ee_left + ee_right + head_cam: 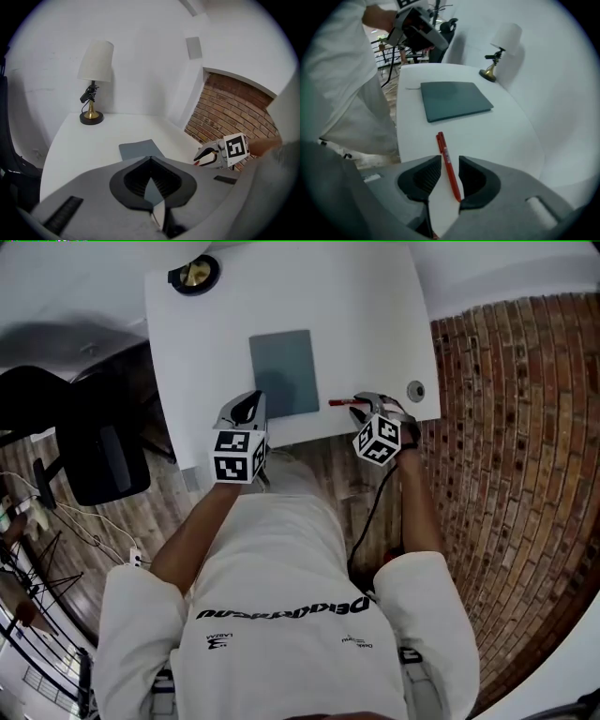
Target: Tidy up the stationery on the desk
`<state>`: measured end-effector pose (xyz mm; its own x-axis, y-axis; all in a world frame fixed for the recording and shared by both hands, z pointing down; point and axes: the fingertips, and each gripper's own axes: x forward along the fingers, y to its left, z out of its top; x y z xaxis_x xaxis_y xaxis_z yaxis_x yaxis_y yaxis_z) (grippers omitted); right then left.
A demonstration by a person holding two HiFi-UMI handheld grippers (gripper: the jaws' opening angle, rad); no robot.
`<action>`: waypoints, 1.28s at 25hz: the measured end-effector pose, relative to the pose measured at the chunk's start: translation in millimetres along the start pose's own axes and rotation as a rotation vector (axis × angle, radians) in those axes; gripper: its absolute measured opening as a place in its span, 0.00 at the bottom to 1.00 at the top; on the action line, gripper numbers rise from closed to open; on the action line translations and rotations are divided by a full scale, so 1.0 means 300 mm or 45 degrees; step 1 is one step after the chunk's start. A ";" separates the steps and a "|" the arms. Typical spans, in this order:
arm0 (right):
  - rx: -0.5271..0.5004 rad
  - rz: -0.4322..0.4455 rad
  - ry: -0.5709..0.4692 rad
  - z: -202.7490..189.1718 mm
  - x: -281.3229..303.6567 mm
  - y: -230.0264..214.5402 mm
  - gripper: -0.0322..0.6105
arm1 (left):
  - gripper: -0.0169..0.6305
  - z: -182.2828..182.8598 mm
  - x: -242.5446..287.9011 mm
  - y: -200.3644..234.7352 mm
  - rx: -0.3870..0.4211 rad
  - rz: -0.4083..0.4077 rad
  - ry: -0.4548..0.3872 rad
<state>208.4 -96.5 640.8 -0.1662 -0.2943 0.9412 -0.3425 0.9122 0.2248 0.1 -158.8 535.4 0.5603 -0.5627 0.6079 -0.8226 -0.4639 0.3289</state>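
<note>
Task looks barely started, my read: nothing is gathered or stacked, and no pen holder or tray is in sight. The red pen (446, 161) lies loose on the white desk (375, 315) close to its near edge, on the person's right, apart from the notebook (283, 373), which lies flat mid-desk. The right gripper (445, 164) has its jaws spread wide on either side of the pen. The pen runs through the gap, its near end close against one pad, but it is not clamped and rests on the desk. The left gripper (150, 161) sits at the near edge by the notebook's near-left corner, tips closed together with nothing between them. Left to do, as a guess: close on the pen, lift it, put it with or on the notebook. Pen: slim, smooth plastic barrel, clip at the far end. Notebook: thin rectangle, matte grey-teal cover, rounded corners. Desk: smooth, plain white. Gripper pads: black and ribbed. Lamp (95, 65) at the far corner: brass stem, dark round foot, white tapered shade.
</note>
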 end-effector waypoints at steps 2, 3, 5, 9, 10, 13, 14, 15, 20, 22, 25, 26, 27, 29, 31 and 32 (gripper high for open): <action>-0.075 0.035 0.034 -0.012 0.016 0.010 0.21 | 0.02 -0.005 -0.020 -0.012 0.014 -0.014 -0.002; -0.097 0.056 0.050 -0.016 0.023 0.012 0.21 | 0.02 -0.007 -0.030 -0.017 0.017 -0.019 -0.003; -0.137 0.094 0.083 -0.027 0.038 0.013 0.21 | 0.02 -0.012 -0.049 -0.026 0.019 -0.027 -0.006; -0.209 0.159 0.124 -0.039 0.059 0.013 0.20 | 0.02 -0.014 -0.081 -0.043 0.019 -0.033 -0.019; -0.220 0.178 0.127 -0.039 0.064 0.015 0.19 | 0.02 -0.015 -0.086 -0.046 0.020 -0.034 -0.023; -0.246 0.221 0.143 -0.046 0.079 0.022 0.18 | 0.02 -0.018 -0.095 -0.054 0.022 -0.035 -0.029; -0.255 0.230 0.149 -0.047 0.083 0.025 0.17 | 0.02 -0.018 -0.099 -0.053 0.023 -0.034 -0.031; -0.265 0.238 0.154 -0.048 0.087 0.029 0.16 | 0.02 -0.016 -0.103 -0.050 0.023 -0.031 -0.033; -0.253 0.265 0.168 -0.046 0.087 0.031 0.13 | 0.02 -0.007 -0.118 -0.019 0.014 -0.012 -0.046; -0.210 0.266 0.162 -0.043 0.079 0.024 0.13 | 0.02 -0.005 -0.120 -0.016 0.015 -0.008 -0.046; -0.105 0.254 0.116 -0.015 0.050 0.002 0.13 | 0.02 0.000 -0.124 -0.019 0.025 -0.010 -0.048; -0.070 0.247 0.095 -0.003 0.038 -0.008 0.13 | 0.02 0.003 -0.126 -0.021 0.029 -0.011 -0.050; -0.035 0.239 0.075 0.009 0.028 -0.018 0.13 | 0.02 0.006 -0.127 -0.024 0.035 -0.012 -0.052; 0.052 0.226 0.033 0.031 0.011 -0.043 0.13 | 0.02 0.017 -0.130 -0.030 0.047 -0.014 -0.059; 0.173 0.222 -0.009 0.054 -0.001 -0.071 0.13 | 0.02 0.030 -0.135 -0.037 0.063 -0.013 -0.068; 0.247 0.222 -0.029 0.064 -0.003 -0.085 0.13 | 0.02 0.035 -0.139 -0.039 0.072 -0.012 -0.071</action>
<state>199.6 -124.9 629.3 -0.2583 -0.1453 0.9551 -0.4771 0.8788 0.0047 -12.6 -137.1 498.6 0.5736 -0.5947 0.5634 -0.8115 -0.5060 0.2921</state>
